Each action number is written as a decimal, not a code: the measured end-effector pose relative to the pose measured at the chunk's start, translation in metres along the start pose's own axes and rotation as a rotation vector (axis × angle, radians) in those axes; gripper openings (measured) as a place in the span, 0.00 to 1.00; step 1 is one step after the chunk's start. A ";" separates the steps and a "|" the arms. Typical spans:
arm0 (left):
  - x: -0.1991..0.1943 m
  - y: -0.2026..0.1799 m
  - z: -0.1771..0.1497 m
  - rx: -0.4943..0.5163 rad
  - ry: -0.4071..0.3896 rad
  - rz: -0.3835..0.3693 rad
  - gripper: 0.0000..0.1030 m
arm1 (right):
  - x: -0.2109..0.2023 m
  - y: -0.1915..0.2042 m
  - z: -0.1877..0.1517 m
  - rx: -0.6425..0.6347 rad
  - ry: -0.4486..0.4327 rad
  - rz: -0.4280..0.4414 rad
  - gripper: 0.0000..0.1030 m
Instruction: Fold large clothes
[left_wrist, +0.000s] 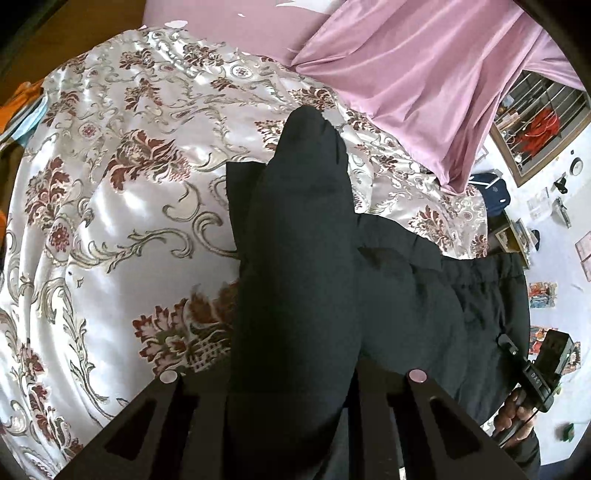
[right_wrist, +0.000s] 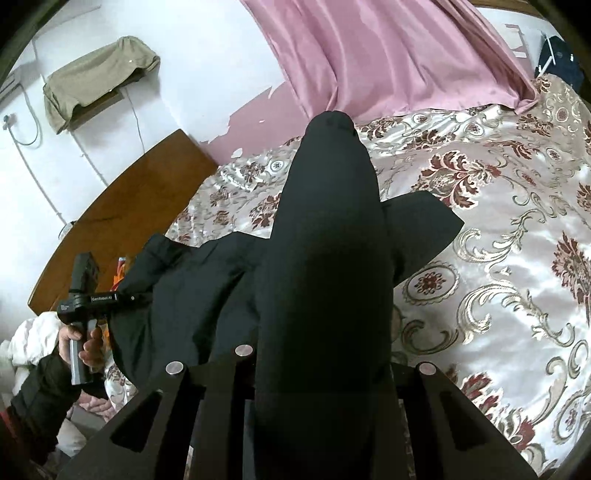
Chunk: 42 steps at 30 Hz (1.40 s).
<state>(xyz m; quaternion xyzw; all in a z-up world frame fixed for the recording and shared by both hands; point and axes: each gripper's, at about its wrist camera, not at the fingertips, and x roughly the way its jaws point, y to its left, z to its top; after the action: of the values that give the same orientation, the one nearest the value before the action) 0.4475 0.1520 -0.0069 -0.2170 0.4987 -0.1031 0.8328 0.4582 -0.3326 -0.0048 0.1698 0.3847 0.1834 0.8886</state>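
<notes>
So both my claws are clamped on the black garment: left claw (left_wrist: 291, 380), right claw (right_wrist: 321, 365). Its (left_wrist: 314, 258) long axis runs toward 12 o'clock over the bed (left_wrist: 110, 221), equally near both.

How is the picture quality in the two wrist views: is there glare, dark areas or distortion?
Left wrist view: the satin bedspread shows bright glare patches; the black garment is so dark that its folds hardly show. Right wrist view: same glare on the bedspread, and fisheye distortion bends the wooden headboard; corners are vignetted black.
</notes>
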 end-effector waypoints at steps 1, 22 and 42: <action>0.003 0.002 -0.002 -0.001 -0.001 0.002 0.15 | 0.002 -0.001 -0.004 0.004 0.004 -0.007 0.17; 0.022 0.023 -0.018 -0.030 0.020 0.237 0.85 | 0.041 -0.037 -0.033 0.096 0.147 -0.341 0.61; -0.049 -0.017 -0.066 0.133 -0.177 0.359 0.99 | -0.014 0.018 -0.038 -0.025 -0.016 -0.375 0.98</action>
<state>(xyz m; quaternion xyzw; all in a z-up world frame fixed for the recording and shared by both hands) 0.3665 0.1392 0.0125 -0.0775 0.4465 0.0335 0.8908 0.4175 -0.3171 -0.0128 0.0857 0.4002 0.0178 0.9122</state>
